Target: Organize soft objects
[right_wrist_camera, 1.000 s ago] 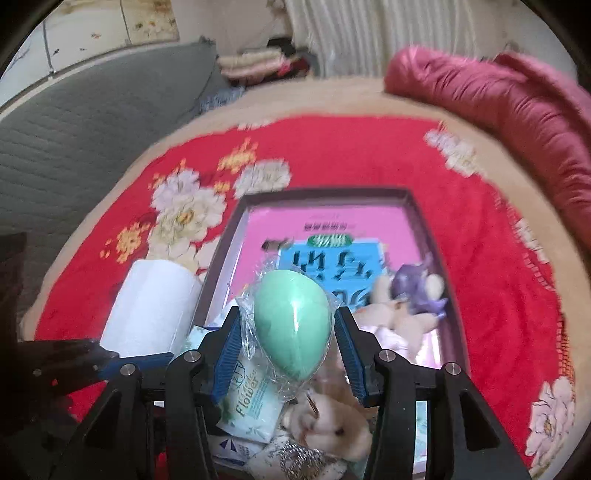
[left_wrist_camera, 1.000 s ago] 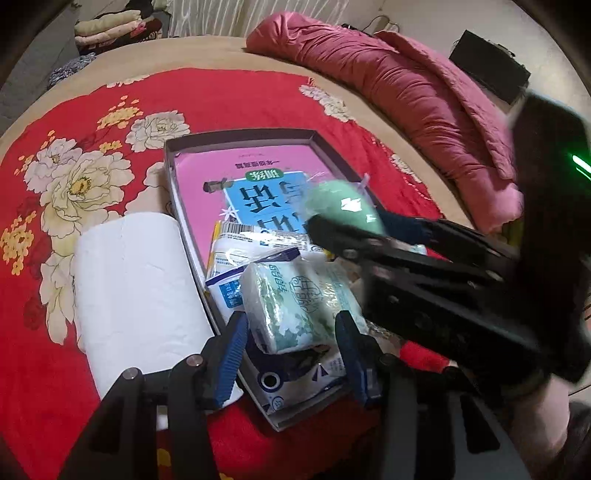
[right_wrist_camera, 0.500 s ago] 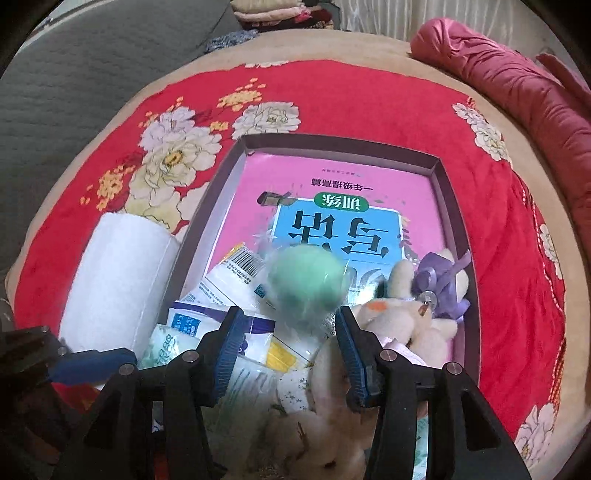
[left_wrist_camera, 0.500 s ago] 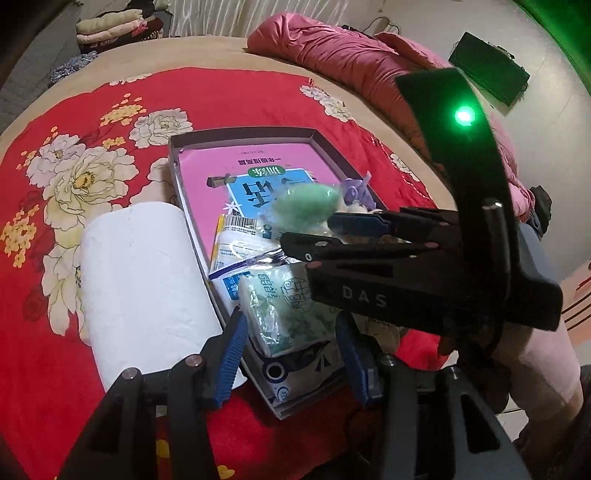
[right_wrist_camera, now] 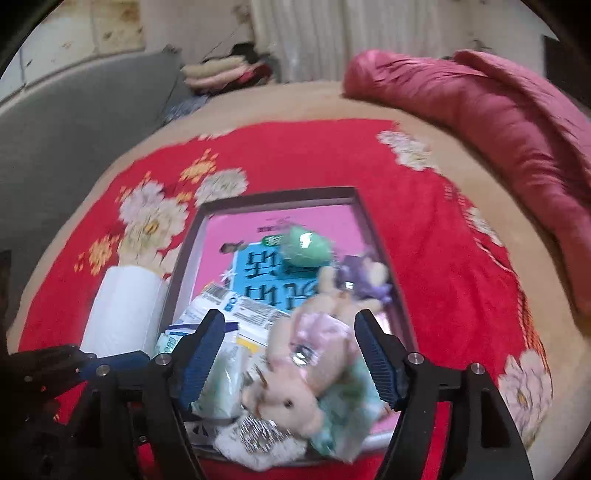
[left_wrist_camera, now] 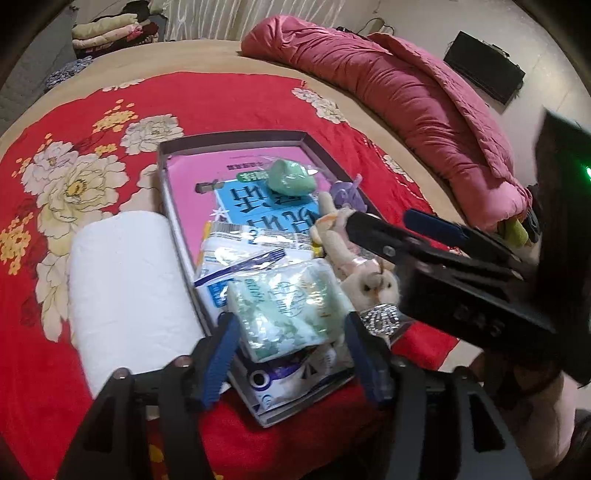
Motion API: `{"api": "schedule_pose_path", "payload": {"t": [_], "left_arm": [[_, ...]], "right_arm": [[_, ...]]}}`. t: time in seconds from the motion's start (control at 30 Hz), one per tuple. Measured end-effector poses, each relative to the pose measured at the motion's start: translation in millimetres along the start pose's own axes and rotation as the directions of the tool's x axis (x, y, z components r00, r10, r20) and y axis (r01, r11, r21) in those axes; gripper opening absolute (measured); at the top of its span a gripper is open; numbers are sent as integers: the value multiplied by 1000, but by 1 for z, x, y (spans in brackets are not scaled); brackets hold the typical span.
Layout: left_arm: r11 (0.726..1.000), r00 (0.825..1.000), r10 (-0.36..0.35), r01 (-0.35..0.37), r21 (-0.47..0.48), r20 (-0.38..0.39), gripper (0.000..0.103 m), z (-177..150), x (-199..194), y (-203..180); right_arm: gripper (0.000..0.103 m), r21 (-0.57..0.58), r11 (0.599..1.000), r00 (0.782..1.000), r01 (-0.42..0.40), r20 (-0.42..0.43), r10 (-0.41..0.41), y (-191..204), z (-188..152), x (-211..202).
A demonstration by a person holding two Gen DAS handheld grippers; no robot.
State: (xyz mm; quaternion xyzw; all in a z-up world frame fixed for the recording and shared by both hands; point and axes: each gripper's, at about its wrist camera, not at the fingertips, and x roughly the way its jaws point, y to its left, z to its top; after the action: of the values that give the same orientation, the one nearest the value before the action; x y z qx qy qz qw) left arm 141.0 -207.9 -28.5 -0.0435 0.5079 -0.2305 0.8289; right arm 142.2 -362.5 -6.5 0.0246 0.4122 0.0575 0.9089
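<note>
Shallow grey tray (left_wrist_camera: pixel 236 138) lying on a red floral bedspread (left_wrist_camera: pixel 207 99), lined with a pink and blue printed sheet (left_wrist_camera: pixel 255 199). Green egg-shaped sponge in clear wrap (left_wrist_camera: pixel 290 180), released, resting on that sheet toward the far end of the tray, apart from both tools. Just beside it to the right, a small purple plush (left_wrist_camera: pixel 345 192). Nearer, a pile: flat white and blue plastic packets (left_wrist_camera: pixel 243 254), a cream plush rabbit in a pink dress (right_wrist_camera: pixel 306 365), a silvery sparkly scrap (left_wrist_camera: pixel 380 319).

Left gripper (left_wrist_camera: pixel 288 350) low in its own view, jaws having just been opening, blue pads now standing either side of a green-patterned tissue pack (left_wrist_camera: pixel 284 310) at the tray's near end; pads look just clear of the wrapper, pack resting on the packets below.

Right gripper (right_wrist_camera: pixel 290 354) with jaws spread wide after just opening, nothing pinched, hovering above the rabbit; picture blurred.

White paper roll (left_wrist_camera: pixel 125 291) lying on the bedspread, touching the tray's left wall. Rolled crimson quilt (left_wrist_camera: pixel 406 99) along the far right edge of the bed. Folded clothes (left_wrist_camera: pixel 107 31) stacked in the far corner.
</note>
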Motion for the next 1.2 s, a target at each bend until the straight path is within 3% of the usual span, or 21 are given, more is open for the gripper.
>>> {"api": "schedule_pose_path", "payload": {"t": [0.2,0.53,0.8,1.0,1.2], "left_arm": [[999,999,36,-36,37,21,63,8,6,-9],[997,997,46,-49,54,63,63,11,-6,-14],[997,993,50,-56,55,104,63,14,-23,-16],[996,982,78,-85,30,174,63,11,-54,-15],[979,954,200,-200,-22,225,63,-3,-86,4]], "right_arm": [[75,146,989,995,17,94,-31,-19,-18,-29],[76,183,982,989,52,127,-77,-30,-32,-46],[76,220,966,973,132,157,-169,-38,-36,-58],[76,198,972,972,125,171,-159,-21,-42,-70],[76,161,984,982,75,158,-101,16,-49,-82]]}}
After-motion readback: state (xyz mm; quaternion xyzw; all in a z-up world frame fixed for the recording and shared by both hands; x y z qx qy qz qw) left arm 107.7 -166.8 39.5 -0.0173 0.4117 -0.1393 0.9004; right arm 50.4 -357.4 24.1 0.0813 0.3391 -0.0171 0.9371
